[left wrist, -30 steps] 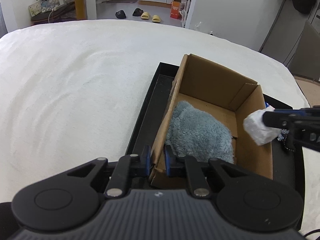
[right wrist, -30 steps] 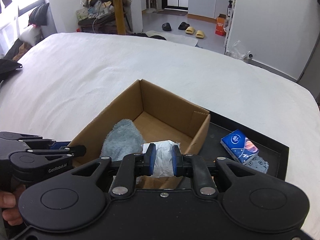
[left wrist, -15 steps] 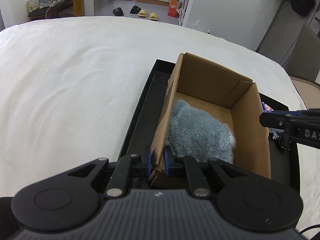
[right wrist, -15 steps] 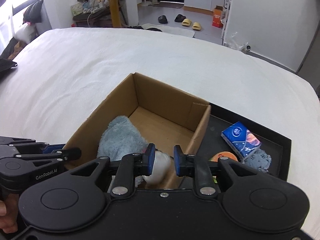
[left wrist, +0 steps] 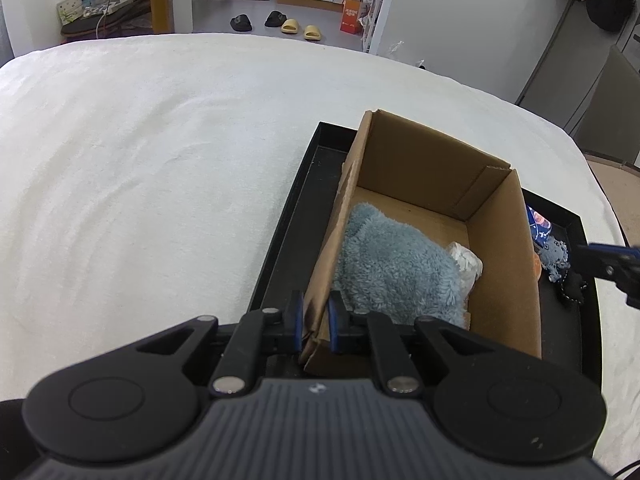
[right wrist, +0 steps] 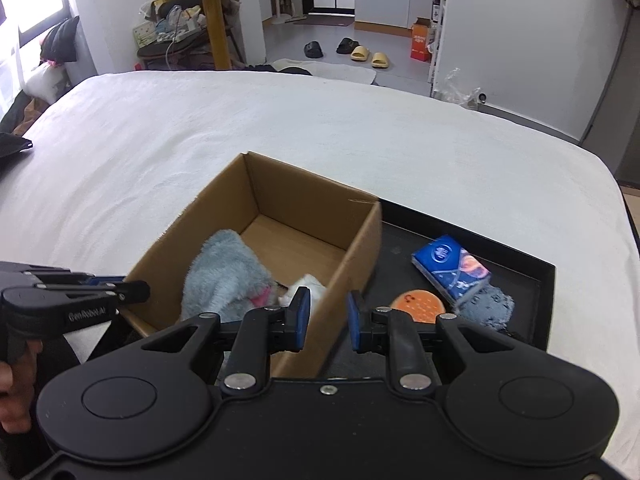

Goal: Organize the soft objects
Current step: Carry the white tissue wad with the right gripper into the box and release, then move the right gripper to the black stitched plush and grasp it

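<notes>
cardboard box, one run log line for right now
left gripper: shut on cardboard box wall | right gripper: open, empty | white packet: in box

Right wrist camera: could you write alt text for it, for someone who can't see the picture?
The right gripper hangs open and empty over the near edge of a cardboard box that holds a fluffy blue-grey cloth and a white wad. The box stands in a black tray on a white bed, beside a blue tissue pack, an orange disc and a grey cloth. The left gripper clamps the box's left wall.

A white-covered bed (right wrist: 280, 128) carries a black tray (right wrist: 536, 276) (near its right edge).
</notes>
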Motion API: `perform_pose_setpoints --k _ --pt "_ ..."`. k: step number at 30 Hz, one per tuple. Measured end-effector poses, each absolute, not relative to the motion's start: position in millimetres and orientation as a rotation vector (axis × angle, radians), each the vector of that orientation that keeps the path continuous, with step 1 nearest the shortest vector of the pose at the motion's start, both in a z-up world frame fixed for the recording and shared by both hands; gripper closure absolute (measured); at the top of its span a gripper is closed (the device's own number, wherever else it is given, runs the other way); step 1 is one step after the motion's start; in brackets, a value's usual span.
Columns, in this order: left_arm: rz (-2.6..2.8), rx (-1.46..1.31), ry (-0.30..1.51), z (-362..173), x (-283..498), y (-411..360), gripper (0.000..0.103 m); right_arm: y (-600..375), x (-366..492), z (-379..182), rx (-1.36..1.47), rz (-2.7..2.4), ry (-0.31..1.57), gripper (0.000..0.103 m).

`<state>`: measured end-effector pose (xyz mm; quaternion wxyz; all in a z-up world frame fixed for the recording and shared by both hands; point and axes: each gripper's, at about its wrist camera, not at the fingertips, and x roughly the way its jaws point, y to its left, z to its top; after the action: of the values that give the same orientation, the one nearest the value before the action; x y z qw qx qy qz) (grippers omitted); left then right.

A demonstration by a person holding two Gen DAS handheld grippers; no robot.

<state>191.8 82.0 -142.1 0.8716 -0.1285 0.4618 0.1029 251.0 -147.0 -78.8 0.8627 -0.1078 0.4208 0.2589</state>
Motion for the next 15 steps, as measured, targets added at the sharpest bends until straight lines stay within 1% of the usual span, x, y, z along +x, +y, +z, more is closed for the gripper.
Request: perform_pose_setpoints --k 4,12,13,15 --pt "0.220 -0.238 0.963 -139.1 192.6 78.1 0.091 -160.8 250.3 -81.0 -0.229 0.526 0.881 0.082" --pt "0.216 -0.179 0.982 -133.7 196.0 69.7 0.087 -189.8 252.7 -91.9 -0.205 0.491 0.881 0.081" --pt "0.215 -0.179 0.984 -133.3 196.5 69.2 0.085 -193.0 253.5 -93.7 -0.201 0.488 0.882 0.079" --pt "0.221 -0.169 0.985 -132.4 197.8 67.5 0.077 -198.6 256.1 -97.8 -0.202 0.482 0.883 0.076"
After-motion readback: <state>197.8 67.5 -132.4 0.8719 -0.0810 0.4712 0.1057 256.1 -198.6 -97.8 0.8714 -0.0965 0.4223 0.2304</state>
